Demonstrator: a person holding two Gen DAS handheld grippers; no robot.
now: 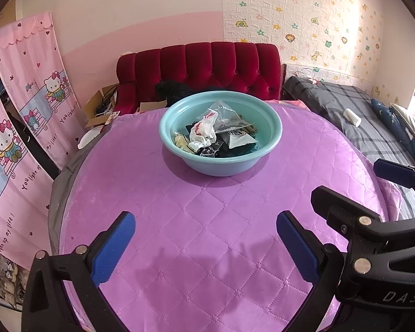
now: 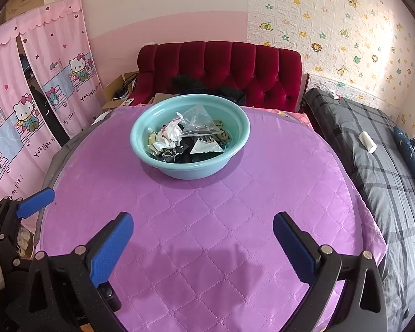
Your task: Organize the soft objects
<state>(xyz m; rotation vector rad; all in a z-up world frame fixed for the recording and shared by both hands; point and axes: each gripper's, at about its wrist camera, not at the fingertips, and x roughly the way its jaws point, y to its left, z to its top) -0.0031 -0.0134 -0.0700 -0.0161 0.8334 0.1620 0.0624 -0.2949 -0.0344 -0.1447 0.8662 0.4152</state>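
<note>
A teal plastic basin [image 1: 179, 153] stands on the far middle of a purple quilted table cover [image 1: 202, 235]. It holds several soft items: a crumpled white and red bag [image 1: 204, 128], a clear plastic bag [image 1: 221, 110] and dark folded cloths [image 1: 235, 146]. The basin [image 2: 163, 163] shows the same pile in the right wrist view. My left gripper [image 1: 206, 238] is open and empty over the near part of the cover. My right gripper [image 2: 203, 238] is open and empty beside it; one of its fingers [image 1: 395, 171] shows at the right of the left wrist view.
A red tufted sofa [image 1: 207, 66] with dark clothes stands behind the table. A bed with grey plaid bedding [image 2: 373, 160] lies to the right, with a white roll [image 2: 367, 142] on it. Pink cartoon curtains [image 1: 27, 110] hang at the left. Cardboard boxes [image 1: 102, 108] sit by the sofa.
</note>
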